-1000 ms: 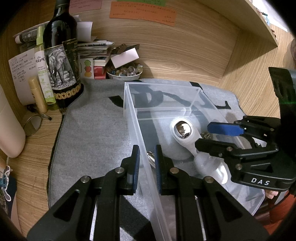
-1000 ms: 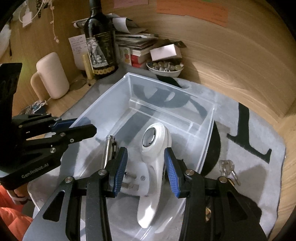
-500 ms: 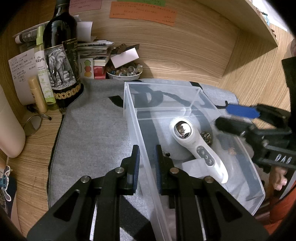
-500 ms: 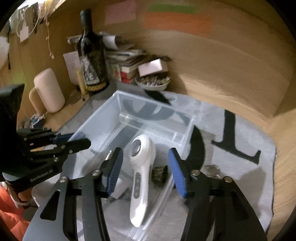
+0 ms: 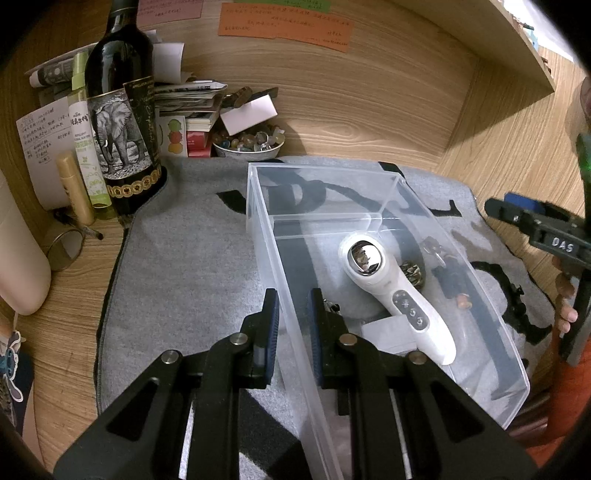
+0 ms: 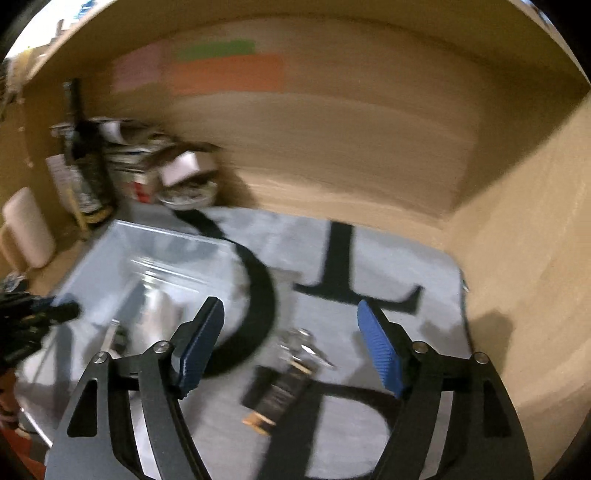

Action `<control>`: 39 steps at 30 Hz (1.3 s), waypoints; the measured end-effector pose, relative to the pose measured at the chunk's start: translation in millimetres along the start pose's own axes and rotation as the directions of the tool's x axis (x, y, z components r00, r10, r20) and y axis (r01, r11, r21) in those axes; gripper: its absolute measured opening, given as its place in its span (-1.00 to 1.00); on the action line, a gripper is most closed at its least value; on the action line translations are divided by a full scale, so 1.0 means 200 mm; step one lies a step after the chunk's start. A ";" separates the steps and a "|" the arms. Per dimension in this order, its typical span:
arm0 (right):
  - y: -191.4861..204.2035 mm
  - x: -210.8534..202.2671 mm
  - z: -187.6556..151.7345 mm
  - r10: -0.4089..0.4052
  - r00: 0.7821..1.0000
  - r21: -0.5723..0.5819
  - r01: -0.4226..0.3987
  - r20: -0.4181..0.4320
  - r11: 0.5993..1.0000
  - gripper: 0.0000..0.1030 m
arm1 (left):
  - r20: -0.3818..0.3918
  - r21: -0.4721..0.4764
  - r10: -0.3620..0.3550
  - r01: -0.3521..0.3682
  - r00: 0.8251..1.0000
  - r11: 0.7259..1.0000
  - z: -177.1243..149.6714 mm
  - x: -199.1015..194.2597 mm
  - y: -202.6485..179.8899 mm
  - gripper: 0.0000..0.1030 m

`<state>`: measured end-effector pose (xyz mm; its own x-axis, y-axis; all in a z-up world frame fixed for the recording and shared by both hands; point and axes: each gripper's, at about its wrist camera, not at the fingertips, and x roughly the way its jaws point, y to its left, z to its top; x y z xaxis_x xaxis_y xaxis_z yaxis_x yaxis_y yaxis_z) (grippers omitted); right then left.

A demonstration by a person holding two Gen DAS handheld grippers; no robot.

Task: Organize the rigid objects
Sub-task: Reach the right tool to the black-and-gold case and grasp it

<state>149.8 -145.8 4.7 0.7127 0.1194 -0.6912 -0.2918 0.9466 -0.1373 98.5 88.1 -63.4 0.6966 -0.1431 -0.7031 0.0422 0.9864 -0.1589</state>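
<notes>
Right gripper (image 6: 290,345) has swung right, out of the clear bin (image 5: 258,206), fingers wide apart above the keys (image 6: 301,349) on the mat. White handheld device (image 5: 391,291) lies binned; left gripper (image 5: 291,325) stays clamped on the bin's near-left wall.

Home desk nook, wood-panelled walls, sticky notes (image 5: 282,24) (handwritten), wine bottle (image 5: 123,122), stacked books (image 5: 192,107), bowl of stones (image 5: 249,144), grey mat (image 5: 184,266)

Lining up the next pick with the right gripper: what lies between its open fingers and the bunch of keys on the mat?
In the right wrist view, only bare grey mat separates the right gripper from the keys; the black item lies just nearer. Motion blur hides detail.
</notes>
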 end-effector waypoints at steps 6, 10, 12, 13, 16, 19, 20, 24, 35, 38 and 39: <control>-0.12 0.09 -0.11 -0.013 0.995 0.069 0.020 -0.097 0.997 0.40 | -0.001 0.001 0.001 -0.001 1.000 1.000 0.00 0.00 0.00 -0.72; -0.12 0.16 -0.20 -0.021 0.987 0.069 0.033 -0.158 0.997 0.40 | -0.002 0.005 0.004 -0.004 1.000 1.000 0.00 0.00 0.00 -0.72; -0.13 0.18 -0.23 -0.007 0.983 0.082 0.022 -0.181 0.996 0.40 | -0.002 0.005 0.006 -0.006 1.000 1.000 0.00 0.00 0.00 -0.72; -0.13 0.19 -0.24 0.002 0.981 0.090 0.015 -0.193 0.996 0.40 | -0.002 0.005 0.004 -0.004 1.000 1.000 0.00 0.00 0.00 -0.72; -0.11 0.21 -0.26 0.009 0.978 0.091 0.010 -0.206 0.996 0.40 | -0.002 0.003 0.003 -0.003 1.000 1.000 0.00 0.00 0.00 -0.72; -0.10 0.22 -0.26 0.003 0.976 0.086 0.015 -0.216 0.996 0.40 | -0.002 0.005 0.004 -0.004 1.000 1.000 0.00 0.00 0.00 -0.72; -0.10 0.23 -0.26 0.014 0.975 0.093 0.007 -0.220 0.996 0.40 | -0.002 0.005 0.004 -0.004 1.000 1.000 0.00 0.00 0.00 -0.72; -0.07 0.26 -0.28 0.028 0.971 0.086 -0.007 -0.238 0.996 0.40 | -0.002 0.004 0.004 -0.004 1.000 1.000 0.00 0.00 0.00 -0.72; -0.15 0.31 -0.33 0.006 0.961 0.115 0.026 -0.276 0.993 -0.13 | -0.002 0.003 0.004 -0.004 1.000 1.000 0.00 0.00 -0.01 -0.72; -0.16 0.29 -0.34 0.002 0.962 0.114 0.030 -0.274 0.993 -0.41 | -0.002 0.004 0.005 -0.005 1.000 1.000 0.00 0.00 -0.01 -0.72; -0.16 0.28 -0.34 0.000 0.962 0.113 0.032 -0.273 0.993 -0.53 | -0.002 0.003 0.005 -0.005 1.000 1.000 0.00 0.01 -0.01 -0.72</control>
<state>156.2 -188.9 -78.0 0.5119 0.0328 -0.8584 -0.1946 0.9777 -0.0786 99.4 86.6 -63.8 0.6951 -0.1386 -0.7055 0.0412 0.9873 -0.1533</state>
